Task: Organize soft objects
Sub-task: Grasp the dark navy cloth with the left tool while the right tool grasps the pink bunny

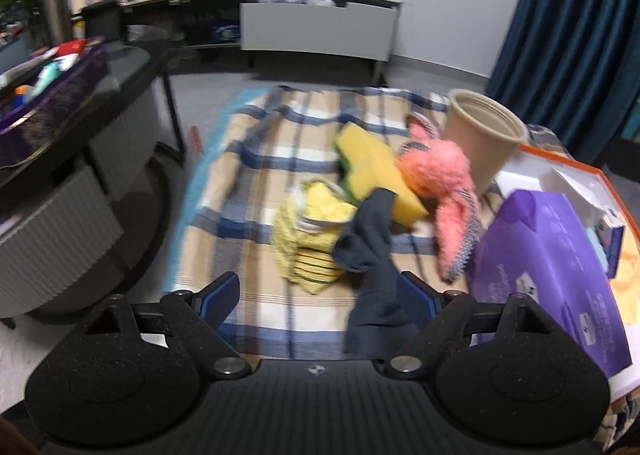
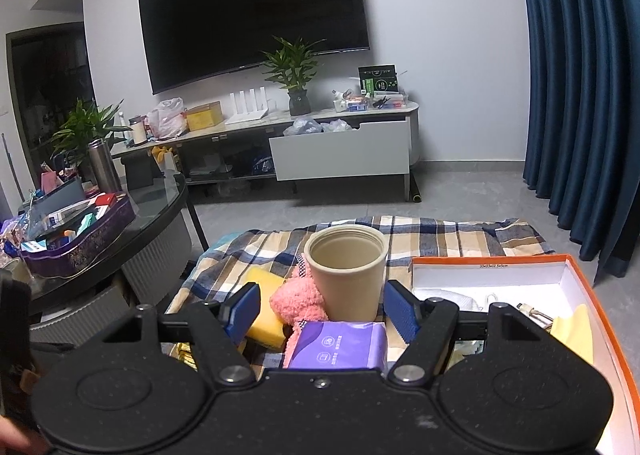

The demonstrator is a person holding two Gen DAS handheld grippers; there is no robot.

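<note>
Soft items lie scattered on a plaid cloth (image 1: 280, 159) spread over a low surface in a living room. The left gripper (image 1: 320, 295) hangs above the cloth's near edge with its jaws spread wide and nothing clamped between its blue pads (image 1: 218, 297). A dark blue sock (image 1: 372, 255) lies crumpled just ahead, its lower end draped against the inside of the right-hand pad; whether it touches that pad cannot be told through the blur. Just beyond the sock sit a yellow knitted cloth (image 1: 312, 231), a yellow sponge (image 1: 380, 175) with a green underside, and a pink fluffy toy (image 1: 444, 187), all bunched near the middle of the cloth. The toy leans against a beige paper cup (image 1: 480, 139) standing upright toward the cloth's far right. A purple tissue pack (image 1: 536, 255) rests at the right edge, against an orange-rimmed box (image 1: 600, 179).

The right gripper (image 2: 322, 309) also stands wide open and empty, hovering over the near side of the cloth (image 2: 440, 235). Between its pads appear the cup (image 2: 346, 271), the pink toy (image 2: 298, 301), the sponge (image 2: 262, 311) and the tissue pack (image 2: 340, 345). The box (image 2: 580, 267) lies open at the right, its white interior holding a pale yellow cloth (image 2: 576, 331) and a cable.
</note>
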